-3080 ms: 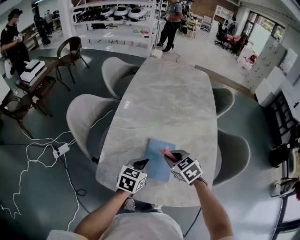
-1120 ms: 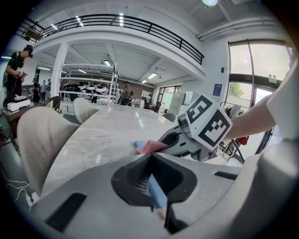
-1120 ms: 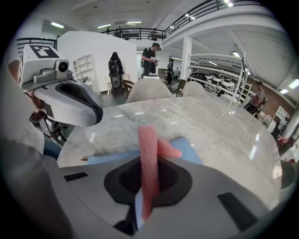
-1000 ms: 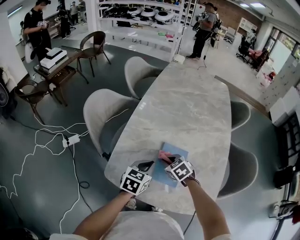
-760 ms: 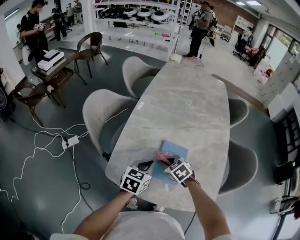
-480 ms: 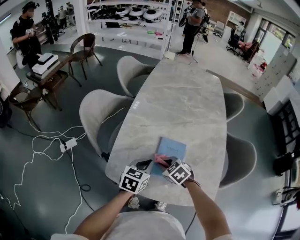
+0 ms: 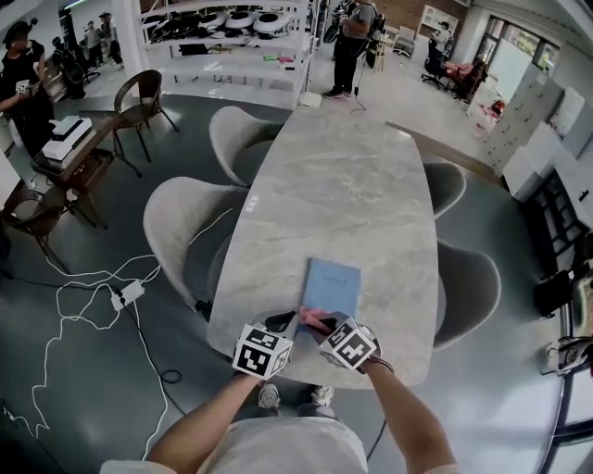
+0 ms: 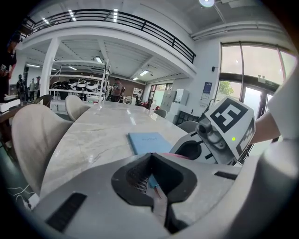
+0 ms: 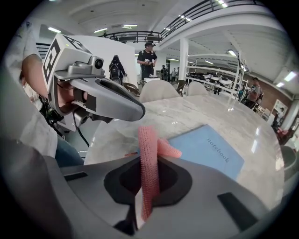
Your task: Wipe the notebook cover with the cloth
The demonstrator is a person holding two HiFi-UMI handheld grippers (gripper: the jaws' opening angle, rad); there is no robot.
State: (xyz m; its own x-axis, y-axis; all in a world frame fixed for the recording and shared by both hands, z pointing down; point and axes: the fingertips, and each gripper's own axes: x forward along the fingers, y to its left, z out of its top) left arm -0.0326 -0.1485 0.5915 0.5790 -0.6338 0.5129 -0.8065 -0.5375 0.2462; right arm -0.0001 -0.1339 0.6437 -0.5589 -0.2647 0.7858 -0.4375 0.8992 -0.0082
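**Q:** What sits lowest in the head view?

**A:** Two hand-held grippers, side by side over the near end of the desk [image 7: 345, 185]. The left gripper [image 7: 281, 322] has its jaws closed together. A sliver of blue shows in the hollow behind their tips, and whether it is pinched cannot be told. The right gripper [image 7: 324, 325] has its jaws clamped on the cloth [image 9: 147, 140], a pink strip that rises between them and folds over toward the right of that gripper's view.

**Q:** Where is the notebook?

**A:** The notebook [image 7: 331, 283] lies flat and closed on the desk, just above the grippers in the frame, blue cover up. The cloth's free end shows at its near left corner. Contact there cannot be judged.

**Q:** And farther up the frame?

**A:** Bare marbled desk runs toward top centre, with pale chairs [image 7: 181, 227] along both sides. White cables [image 7: 83, 296] trail over the dark floor at left. A white shelf unit [image 7: 222, 28] fills the upper left, and a person [image 7: 350, 32] stands past the desk's far end.
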